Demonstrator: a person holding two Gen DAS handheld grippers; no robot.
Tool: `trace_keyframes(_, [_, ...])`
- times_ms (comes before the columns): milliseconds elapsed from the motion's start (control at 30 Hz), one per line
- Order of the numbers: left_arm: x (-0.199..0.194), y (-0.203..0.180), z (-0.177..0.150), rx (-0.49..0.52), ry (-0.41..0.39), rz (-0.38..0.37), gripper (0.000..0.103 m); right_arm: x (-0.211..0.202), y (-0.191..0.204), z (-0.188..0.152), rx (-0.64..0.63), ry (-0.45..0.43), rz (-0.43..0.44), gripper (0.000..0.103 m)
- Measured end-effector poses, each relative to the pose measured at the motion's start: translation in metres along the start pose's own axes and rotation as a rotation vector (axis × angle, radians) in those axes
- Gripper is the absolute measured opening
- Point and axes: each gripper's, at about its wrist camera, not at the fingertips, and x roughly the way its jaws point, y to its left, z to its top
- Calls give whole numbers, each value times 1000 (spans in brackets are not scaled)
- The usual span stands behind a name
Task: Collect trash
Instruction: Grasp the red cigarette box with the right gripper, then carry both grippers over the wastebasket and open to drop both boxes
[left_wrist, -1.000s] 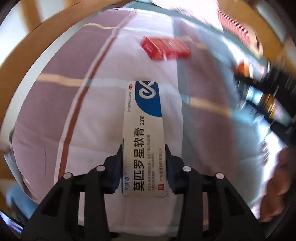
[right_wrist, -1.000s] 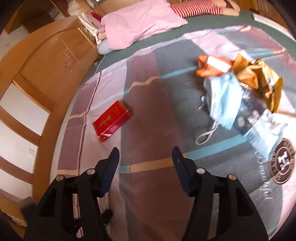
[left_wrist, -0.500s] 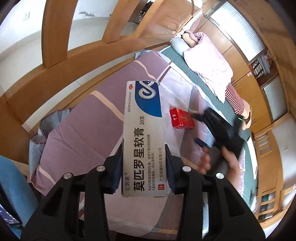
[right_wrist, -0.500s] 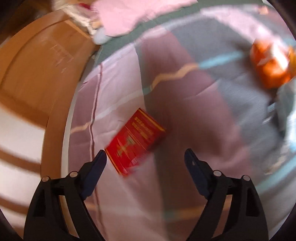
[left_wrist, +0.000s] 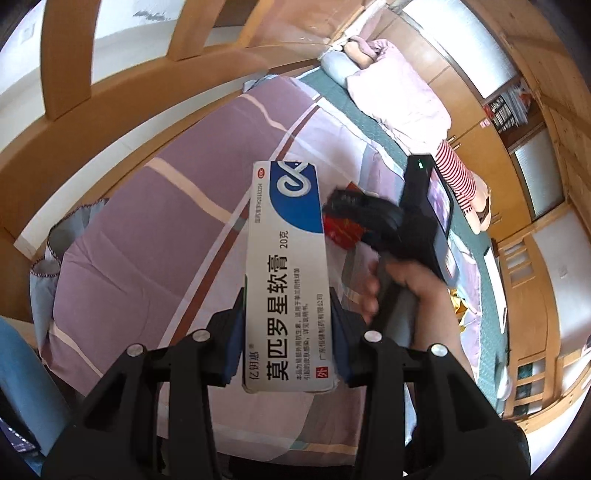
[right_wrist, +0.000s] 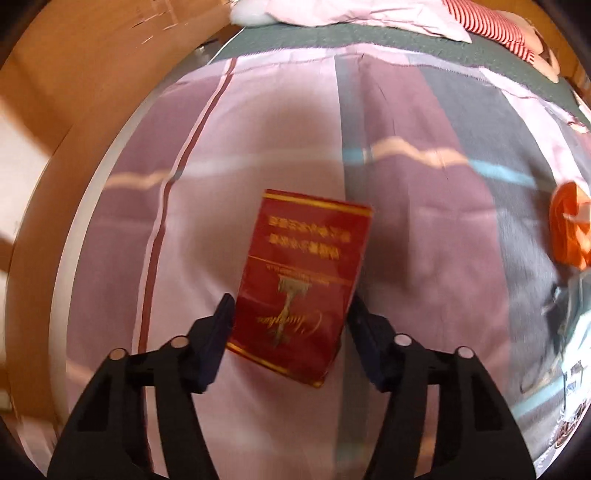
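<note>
My left gripper is shut on a long white and blue ointment box and holds it up above the bed. A red cigarette pack lies flat on the striped bedspread. My right gripper is open, with its two fingers on either side of the pack's near end, close to its edges. In the left wrist view the right gripper and the hand holding it sit over the red pack, mostly covering it.
An orange wrapper and other trash lie at the right edge of the bed. A pink quilt and a striped pillow lie at the bed's far end. A wooden bed frame runs along the left.
My right gripper has come down to the red pack and now straddles it. My left gripper has lifted the ointment box higher above the bed.
</note>
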Motion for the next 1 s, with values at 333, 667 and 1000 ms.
trace_keyframes(333, [6, -20, -6, 94, 37, -140, 41, -111, -76, -61, 26, -111, 49, 56])
trace_keyframes(667, [22, -81, -39, 279, 78, -299, 41, -273, -197, -152, 147, -336, -2, 56])
trace_keyframes(1000, [4, -158, -112, 444, 231, -697, 41, -332, -319, -327, 397, -265, -196, 57])
